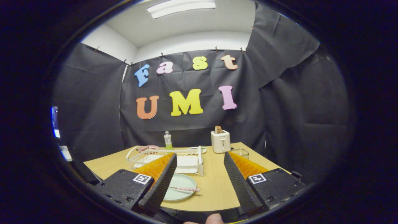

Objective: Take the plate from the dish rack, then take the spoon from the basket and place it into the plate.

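A pale green plate point(182, 186) lies flat on the wooden table point(214, 183), just in front of the white wire dish rack point(186, 157). A spoon with a pink dotted handle point(185, 189) rests across the plate. My gripper point(200, 161) is open and raised above the table's near edge, with nothing between its fingers. The left finger point(161, 183) overlaps the plate's left side. A small clear wire basket point(240, 152) sits beyond the right finger, next to the toaster.
A cream toaster point(220, 141) with bread in it stands at the table's far side. A small bottle point(168, 140) and a pink dish point(148, 148) stand behind the rack. Bare tabletop lies between the fingers, right of the plate.
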### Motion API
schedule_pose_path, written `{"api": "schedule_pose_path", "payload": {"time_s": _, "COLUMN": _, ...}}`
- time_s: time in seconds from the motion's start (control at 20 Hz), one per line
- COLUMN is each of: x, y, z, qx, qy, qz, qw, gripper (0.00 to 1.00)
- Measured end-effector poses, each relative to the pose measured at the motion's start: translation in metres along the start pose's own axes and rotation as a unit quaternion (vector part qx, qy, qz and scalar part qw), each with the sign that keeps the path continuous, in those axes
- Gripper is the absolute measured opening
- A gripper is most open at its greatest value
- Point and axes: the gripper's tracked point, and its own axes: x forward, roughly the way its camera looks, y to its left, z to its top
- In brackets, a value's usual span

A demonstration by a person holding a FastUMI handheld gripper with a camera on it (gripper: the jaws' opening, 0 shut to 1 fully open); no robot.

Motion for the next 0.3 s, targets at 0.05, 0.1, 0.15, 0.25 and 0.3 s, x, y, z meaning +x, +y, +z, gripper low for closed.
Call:
{"api": "schedule_pose_path", "payload": {"time_s": 0.05, "x": -0.003, "y": -0.001, "z": 0.006, "qx": 0.000, "qy": -0.013, "qz": -0.003, "qw": 1.000, "gripper": 0.98}}
{"api": "schedule_pose_path", "payload": {"time_s": 0.1, "x": -0.006, "y": 0.000, "z": 0.009, "qx": -0.008, "qy": -0.023, "qz": -0.006, "qw": 1.000, "gripper": 0.98}}
{"api": "schedule_pose_path", "payload": {"time_s": 0.15, "x": -0.009, "y": 0.003, "z": 0.010, "qx": -0.020, "qy": -0.027, "qz": -0.005, "qw": 0.999, "gripper": 0.98}}
{"api": "schedule_pose_path", "payload": {"time_s": 0.25, "x": -0.015, "y": 0.013, "z": 0.010, "qx": -0.030, "qy": -0.033, "qz": 0.005, "qw": 0.999, "gripper": 0.98}}
{"api": "schedule_pose_path", "payload": {"time_s": 0.3, "x": -0.017, "y": 0.015, "z": 0.010, "qx": -0.030, "qy": -0.035, "qz": 0.008, "qw": 0.999, "gripper": 0.98}}
